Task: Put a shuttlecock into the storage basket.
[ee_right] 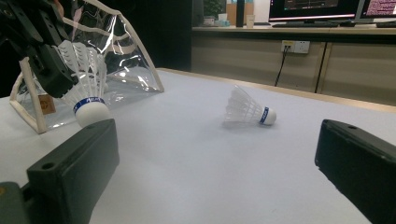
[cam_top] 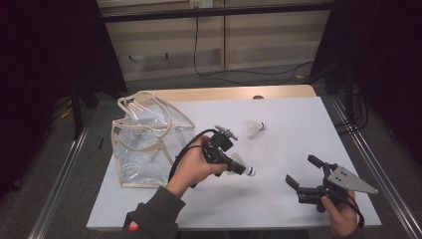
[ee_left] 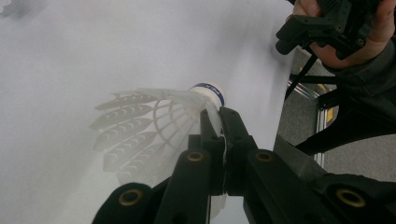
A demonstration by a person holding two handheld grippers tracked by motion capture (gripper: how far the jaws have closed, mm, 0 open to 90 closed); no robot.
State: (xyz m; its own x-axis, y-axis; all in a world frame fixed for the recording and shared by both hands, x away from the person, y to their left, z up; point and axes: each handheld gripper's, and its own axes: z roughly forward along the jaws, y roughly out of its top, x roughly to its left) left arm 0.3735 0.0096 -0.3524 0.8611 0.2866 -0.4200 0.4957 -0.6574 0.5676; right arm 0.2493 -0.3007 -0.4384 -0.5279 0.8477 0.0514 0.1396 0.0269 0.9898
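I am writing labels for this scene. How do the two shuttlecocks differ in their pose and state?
The held shuttlecock is pinched by its feather skirt in the left gripper, above the table; the free shuttlecock lies on its side on the table, untouched. The held one's cork points toward the right gripper, which is open. Both are white with a blue band.

Bag clear glossy plastic; shuttlecock white feathers, maybe synthetic; table matt.
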